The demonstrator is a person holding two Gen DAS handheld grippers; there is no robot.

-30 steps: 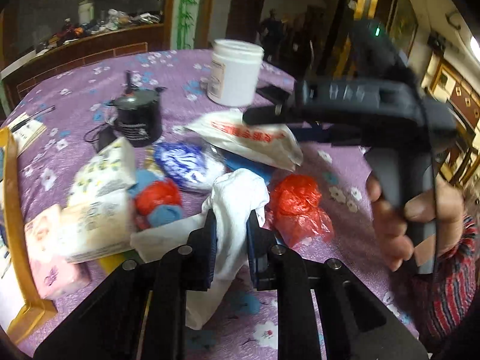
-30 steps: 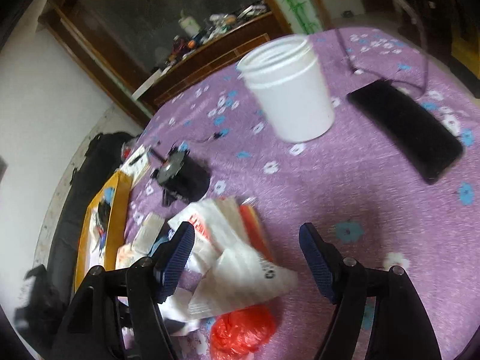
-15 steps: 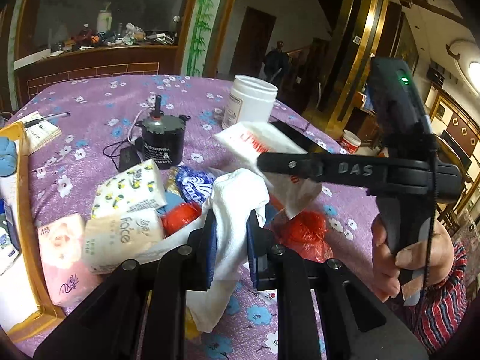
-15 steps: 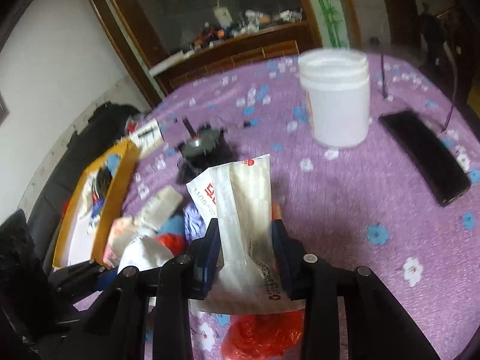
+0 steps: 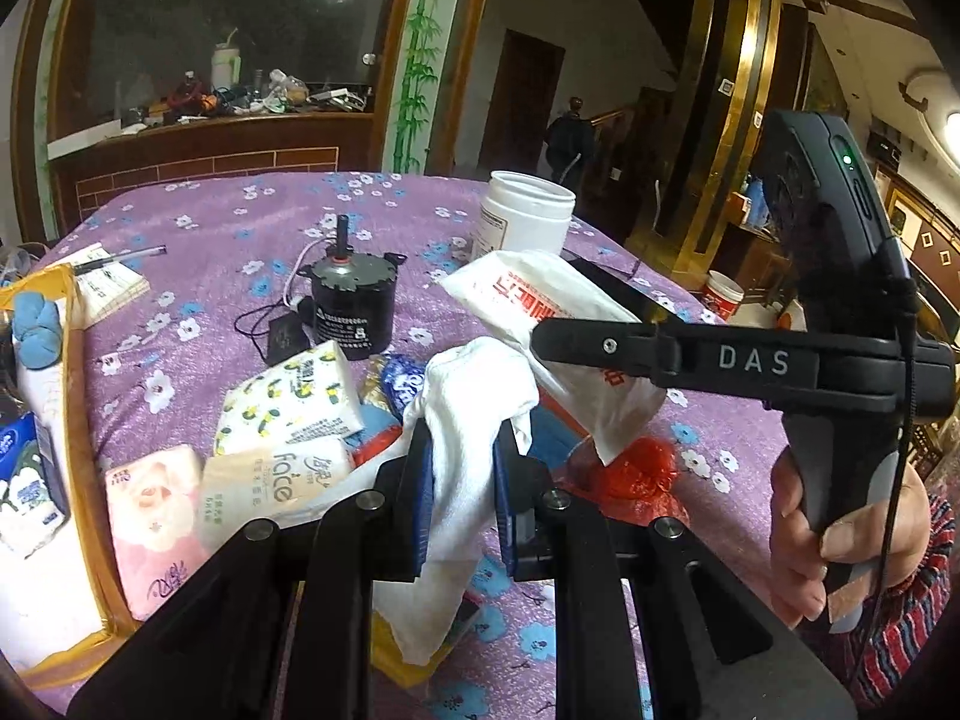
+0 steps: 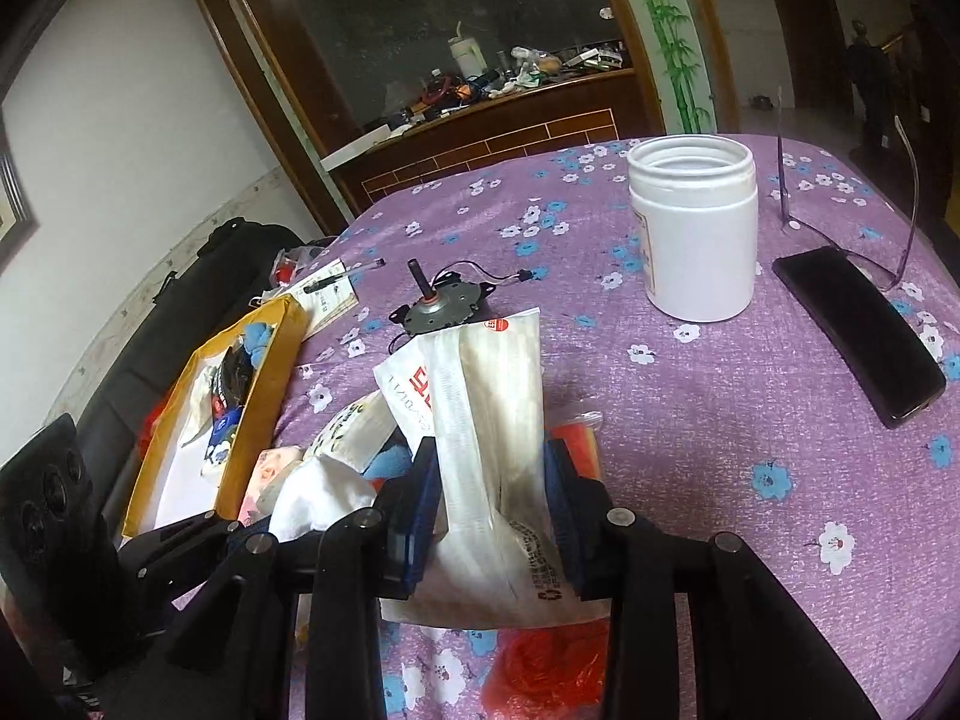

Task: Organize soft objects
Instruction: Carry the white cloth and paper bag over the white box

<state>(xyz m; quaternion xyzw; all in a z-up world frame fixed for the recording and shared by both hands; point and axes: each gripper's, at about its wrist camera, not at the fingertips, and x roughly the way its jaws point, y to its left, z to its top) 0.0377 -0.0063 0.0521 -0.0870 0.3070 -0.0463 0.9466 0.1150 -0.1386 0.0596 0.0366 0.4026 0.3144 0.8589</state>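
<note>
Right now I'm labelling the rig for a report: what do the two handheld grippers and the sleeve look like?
Both grippers are black linkage frames with silver pivot pins and blue finger pads. The right gripper carries white letters "DAS", a green light on top, a thin black cable, and a grey handle. The left gripper matches. The sleeve is red-striped knit.

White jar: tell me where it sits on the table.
The white jar stands upright on the far part of the purple tablecloth in the right wrist view, between the small motor and the black phone.

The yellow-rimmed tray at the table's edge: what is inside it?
The yellow-rimmed tray holds a blue fuzzy soft thing, white cloth or paper, and blue-and-white packets. Whatever lies beneath these is covered.
</note>
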